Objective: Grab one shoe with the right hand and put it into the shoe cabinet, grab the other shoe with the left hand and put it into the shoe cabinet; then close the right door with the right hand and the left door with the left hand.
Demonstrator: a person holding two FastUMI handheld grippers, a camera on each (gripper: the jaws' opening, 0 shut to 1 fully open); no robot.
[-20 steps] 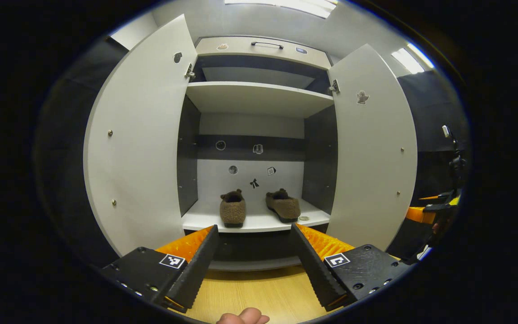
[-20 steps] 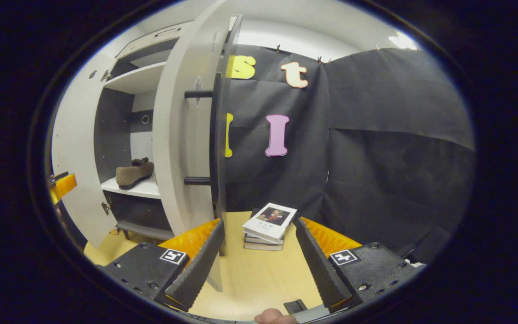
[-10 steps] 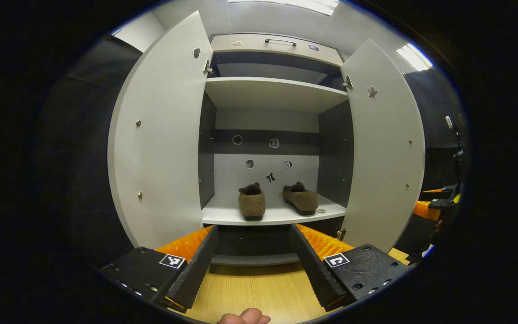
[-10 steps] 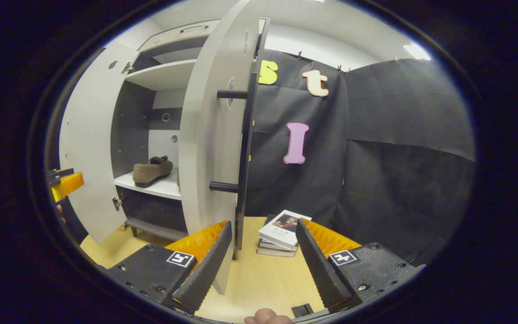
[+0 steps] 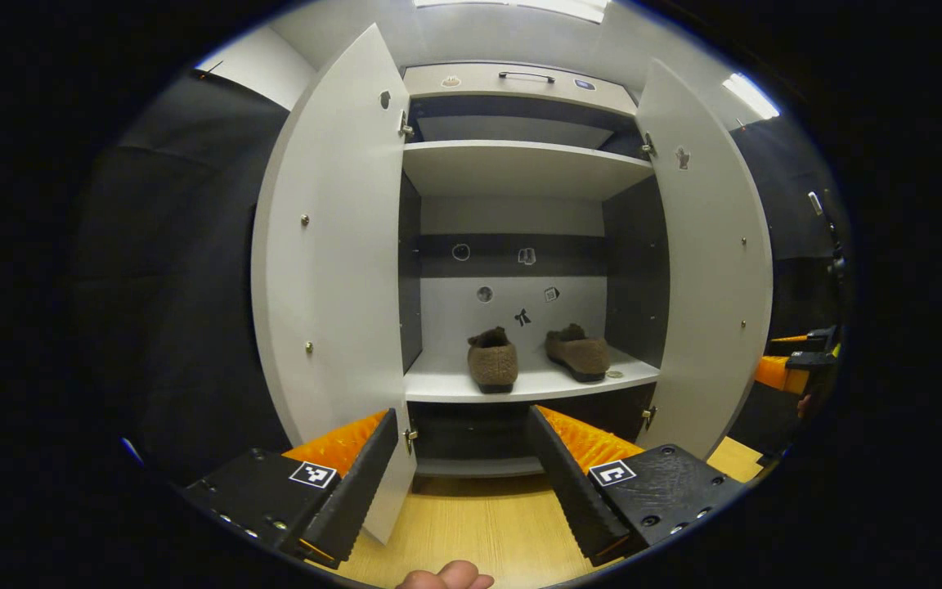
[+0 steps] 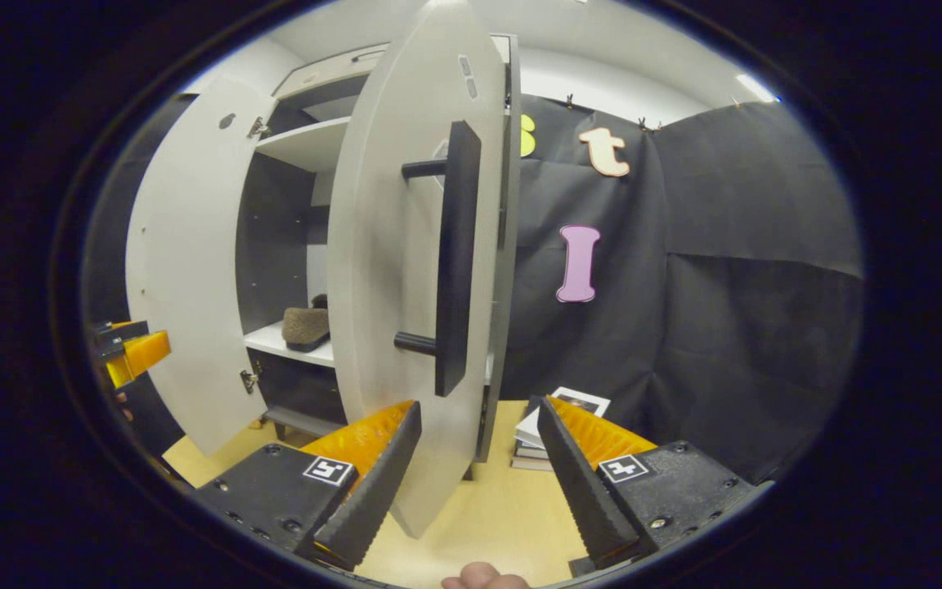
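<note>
Two brown fuzzy shoes [image 5: 493, 361] [image 5: 577, 352] sit side by side on the lower shelf [image 5: 446, 383] of the open white shoe cabinet. My left gripper [image 5: 463, 442] is open and empty, below and in front of that shelf, with the left door [image 5: 332, 245] just left of it. My right gripper [image 6: 479, 442] is open and empty too, right at the bottom edge of the right door [image 6: 393, 262]. That door's black bar handle [image 6: 456, 254] faces me. One shoe [image 6: 306, 325] peeks out past the door. The left gripper [image 6: 132, 352] appears far left in the right gripper view.
Stacked books [image 6: 549, 425] lie on the wooden floor [image 6: 504, 507] behind the right door, against the black cloth wall. The cabinet has an upper shelf [image 5: 520, 164] and a top drawer with a handle [image 5: 527, 76]. The right gripper's orange part [image 5: 786, 368] shows past the right door.
My left gripper has shifted left, so the cabinet sits further right in its view. My right gripper has come round to the outer face of the right door, whose handle now faces it.
</note>
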